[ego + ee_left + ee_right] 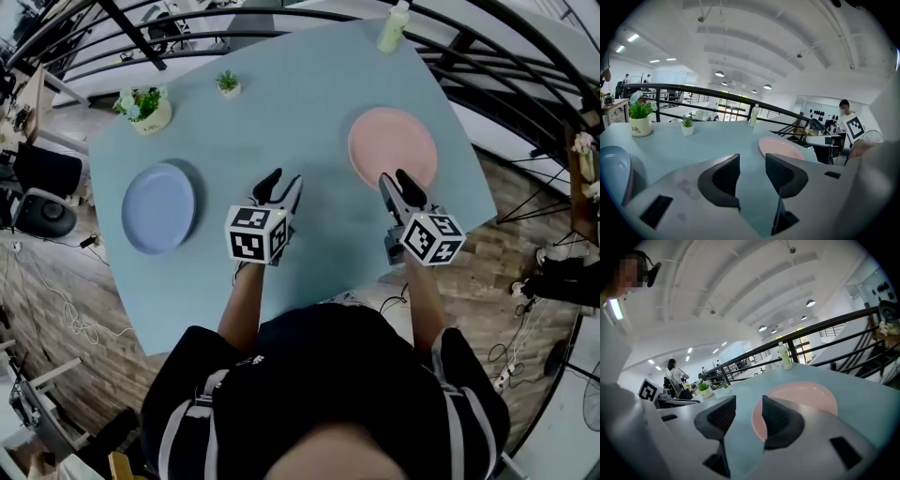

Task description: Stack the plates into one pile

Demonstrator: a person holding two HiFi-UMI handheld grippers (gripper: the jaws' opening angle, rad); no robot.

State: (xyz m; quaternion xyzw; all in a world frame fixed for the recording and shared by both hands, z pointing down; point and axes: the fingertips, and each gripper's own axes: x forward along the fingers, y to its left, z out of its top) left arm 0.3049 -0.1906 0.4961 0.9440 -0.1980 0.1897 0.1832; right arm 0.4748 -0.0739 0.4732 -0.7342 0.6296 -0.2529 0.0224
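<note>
The right gripper (395, 178) and left gripper (286, 178) were empty, jaws slightly parted; the right should probably straddle the pink plate's (394, 145) near rim squarely.

In your left gripper view, the picture's left edge cuts off the round pale-blue plate (612, 174). In the right gripper view, a jaw of your right gripper (747, 405) hides the near rim of the round pink plate (806, 395). In the head view, your head and shoulders (342, 394) cover the near edge of the light-blue table (291, 112).
</note>
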